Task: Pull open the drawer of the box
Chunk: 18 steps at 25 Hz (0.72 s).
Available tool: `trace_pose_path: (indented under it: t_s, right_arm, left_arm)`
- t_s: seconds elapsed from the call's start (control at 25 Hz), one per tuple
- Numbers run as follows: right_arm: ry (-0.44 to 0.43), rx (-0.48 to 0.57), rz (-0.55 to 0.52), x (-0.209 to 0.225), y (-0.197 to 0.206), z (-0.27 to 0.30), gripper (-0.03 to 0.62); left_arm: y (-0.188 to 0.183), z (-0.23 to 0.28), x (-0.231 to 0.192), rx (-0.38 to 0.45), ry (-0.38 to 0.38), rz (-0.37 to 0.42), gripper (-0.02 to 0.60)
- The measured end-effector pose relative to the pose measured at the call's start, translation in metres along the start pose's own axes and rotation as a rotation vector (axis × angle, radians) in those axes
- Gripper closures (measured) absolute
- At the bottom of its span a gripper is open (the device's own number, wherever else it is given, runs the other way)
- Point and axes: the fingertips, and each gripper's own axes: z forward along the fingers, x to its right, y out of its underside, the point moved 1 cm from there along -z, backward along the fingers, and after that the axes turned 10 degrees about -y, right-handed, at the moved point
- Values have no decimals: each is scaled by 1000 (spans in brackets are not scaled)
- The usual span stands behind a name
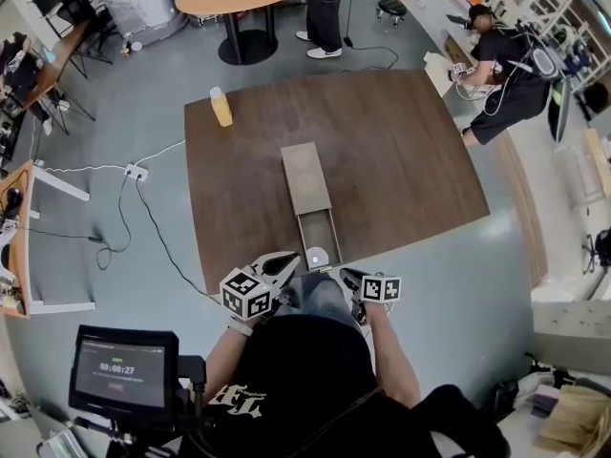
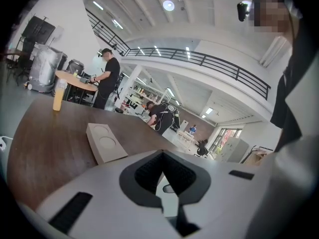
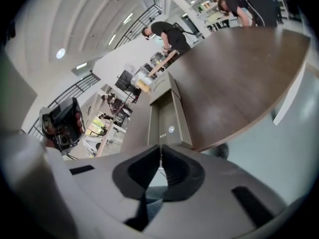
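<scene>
Left tool (image 1: 279,267) hovers at the near edge of the bench (image 1: 410,160), jaws together and holding nothing. Midway along the bench lies the box (image 1: 305,175), its drawer (image 1: 320,225) pulled out toward the person. Right tool (image 1: 349,281), near the drawer's front, is likewise closed and empty.

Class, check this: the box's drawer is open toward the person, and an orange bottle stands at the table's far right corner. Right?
No: the head view shows the orange bottle at the table's far left corner. The box's drawer is indeed open toward the person.
</scene>
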Motion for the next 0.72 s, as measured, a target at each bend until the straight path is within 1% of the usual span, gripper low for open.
trace_pose_path:
  t_s: [0.04,0.16,0.24,0.32,0.44,0.52,0.6,0.72]
  right_arm:
    - [3,-2,-40,-8,-8,-2,608]
    - [-13,7,-148,-33,-38,-2,608]
    - [-4,23,-233,-52,-53,-5,608]
    - [-3,32,-322,-73,-59,-8,608]
    - [-48,40,-428,-106,-64,-9,608]
    - [-66,46,-474,-121,-67,-9,608]
    - [-64,52,-500,-134,-66,-13,608]
    - [-58,65,-498,-147,-58,-23,608]
  left_arm:
    - [-1,1,0,5,3,-1,577]
    - [-6,8,-1,15,10,2,577]
    - [-6,8,0,22,12,8,577]
    - [-4,1,3,32,11,10,577]
    - [-2,-8,3,46,5,1,577]
    - [-1,-11,1,52,1,-20,577]
    - [1,-19,2,57,-2,-44,577]
    - [6,-32,11,64,-6,-56,577]
